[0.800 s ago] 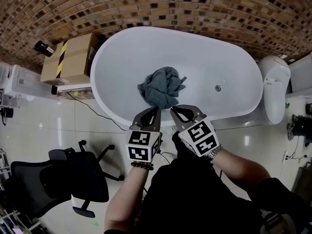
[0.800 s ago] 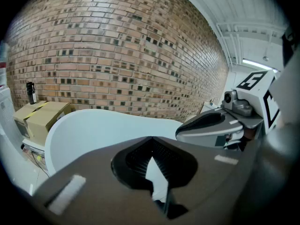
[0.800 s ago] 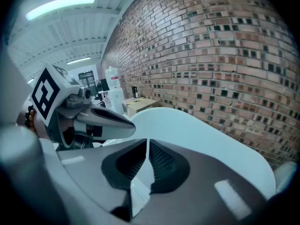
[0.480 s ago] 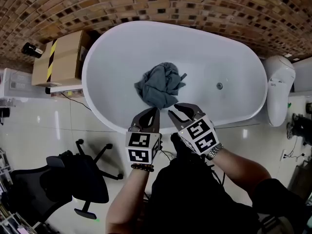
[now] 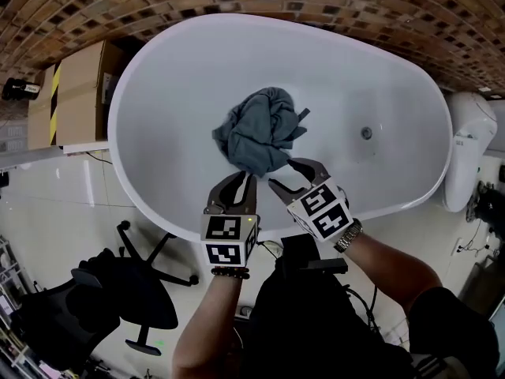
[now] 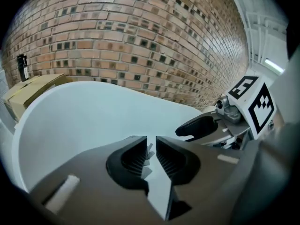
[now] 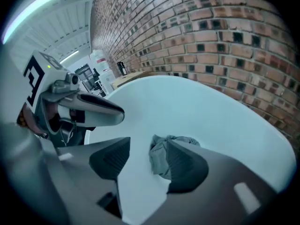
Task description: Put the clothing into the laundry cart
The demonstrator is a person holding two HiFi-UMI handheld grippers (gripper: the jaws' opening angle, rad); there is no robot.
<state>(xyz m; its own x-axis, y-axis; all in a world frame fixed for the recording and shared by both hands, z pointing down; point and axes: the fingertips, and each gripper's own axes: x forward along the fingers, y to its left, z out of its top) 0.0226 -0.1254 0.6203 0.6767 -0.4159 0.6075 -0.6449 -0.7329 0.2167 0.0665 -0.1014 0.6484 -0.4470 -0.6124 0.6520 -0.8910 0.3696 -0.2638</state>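
Brick-walled bathroom, white bathtub (image 5: 181, 77) filling mid-frame: crumpled grey-blue clothing (image 5: 259, 129) lies at its centre, no laundry cart in view. Just below it, the left gripper (image 5: 243, 181) hovers barely parted and empty, and the right gripper (image 5: 284, 174) gapes wider, gripping nothing. Pickup and transfer are left.

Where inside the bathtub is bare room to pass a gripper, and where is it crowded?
Bare: bathtub floor between the clothing and the cardboard box end, also between clothing and drain. Crowded: near rim, where left gripper and right gripper hover beside the clothing.
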